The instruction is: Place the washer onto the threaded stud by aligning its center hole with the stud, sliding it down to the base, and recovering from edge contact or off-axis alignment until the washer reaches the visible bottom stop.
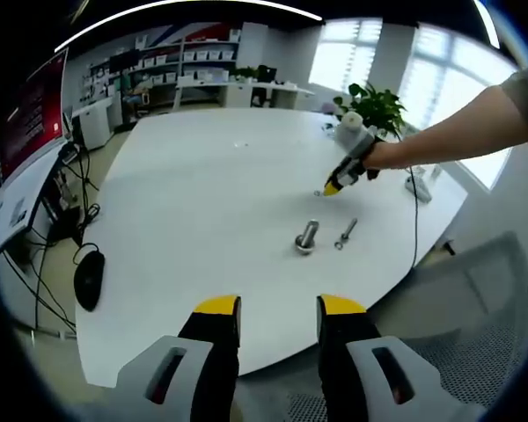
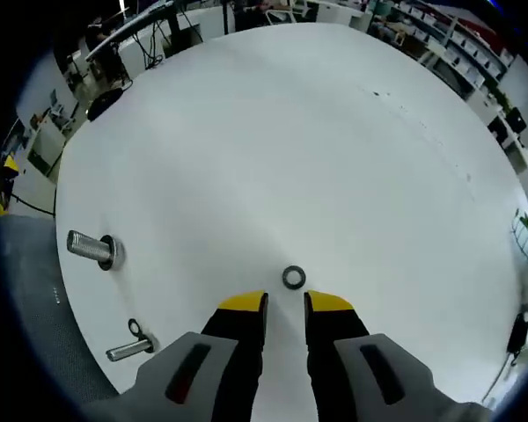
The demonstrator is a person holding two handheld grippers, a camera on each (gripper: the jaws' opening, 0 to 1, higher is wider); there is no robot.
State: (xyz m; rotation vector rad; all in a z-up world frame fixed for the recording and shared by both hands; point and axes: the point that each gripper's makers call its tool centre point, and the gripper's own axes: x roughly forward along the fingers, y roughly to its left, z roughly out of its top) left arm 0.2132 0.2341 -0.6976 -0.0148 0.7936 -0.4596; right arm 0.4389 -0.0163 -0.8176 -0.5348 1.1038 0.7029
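Note:
A small dark washer (image 2: 293,278) lies flat on the white table (image 2: 273,132), just ahead of my right gripper (image 2: 285,304). That gripper is open by a narrow gap, with nothing between its yellow-tipped fingers. The thick threaded stud (image 2: 92,248) stands on its base far to the left. In the left gripper view the stud (image 1: 307,237) stands upright mid-table. Beyond it a hand holds the right gripper (image 1: 333,187), tip down by the washer (image 1: 319,192). My left gripper (image 1: 280,308) is open and empty, back over the near table edge.
A thin bolt (image 1: 346,233) lies beside the stud; it lies near the table edge (image 2: 128,348). A black mouse (image 1: 89,277) sits by the left edge. A potted plant (image 1: 374,105) and a power strip (image 1: 419,187) are at the far right. A mesh chair (image 1: 502,352) stands below.

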